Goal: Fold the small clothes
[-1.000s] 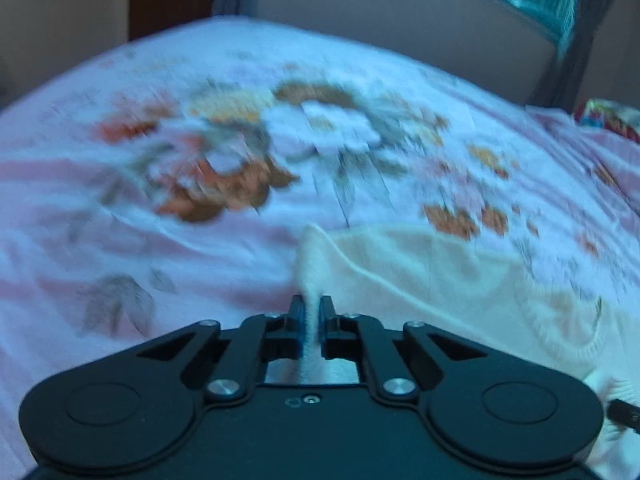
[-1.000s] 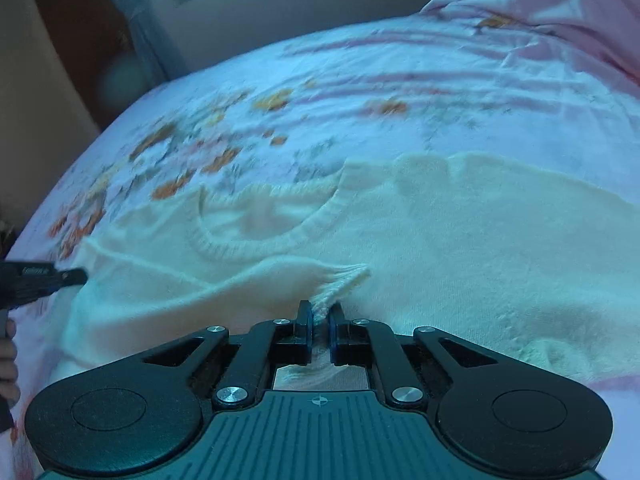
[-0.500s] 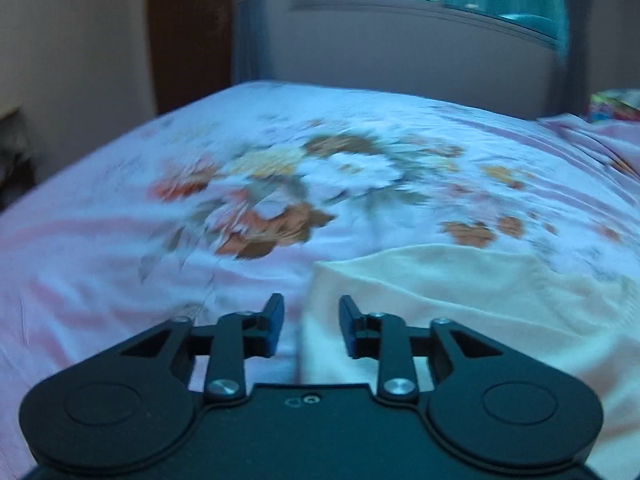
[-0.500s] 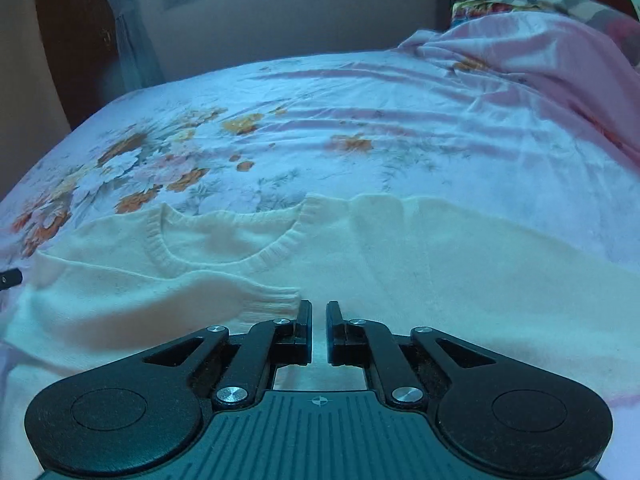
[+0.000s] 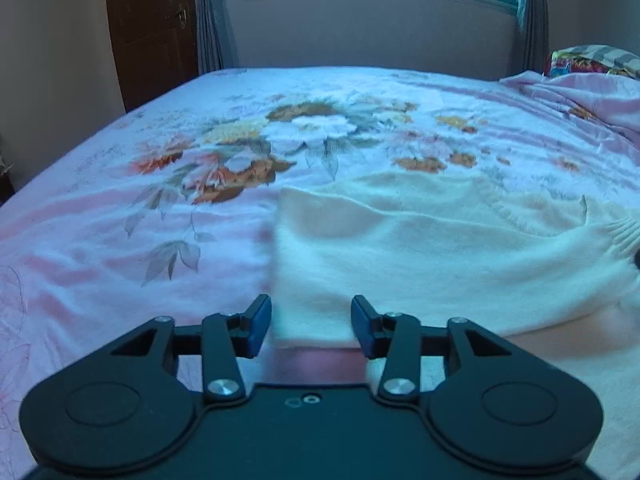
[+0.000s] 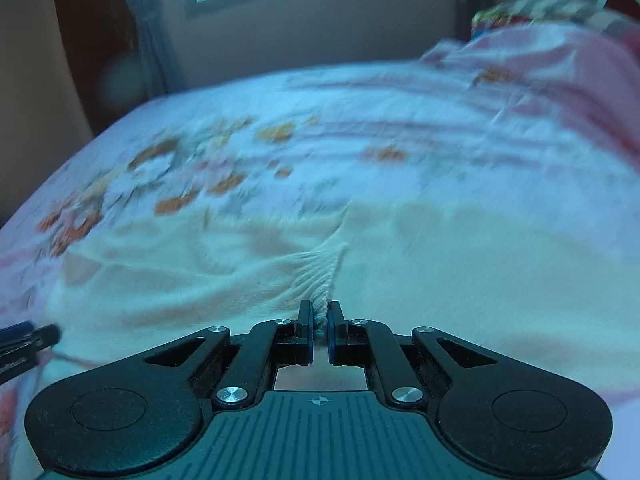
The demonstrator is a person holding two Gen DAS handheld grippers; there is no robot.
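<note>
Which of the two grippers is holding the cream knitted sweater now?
The right gripper: its jaws pinch the cream knitted sweater. The left gripper is open.

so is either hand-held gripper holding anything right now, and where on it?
The right hand-held gripper is shut on the cream sweater, pinching its ribbed sleeve cuff. The left hand-held gripper is open, straddling the sweater's folded corner, holding nothing.
</note>
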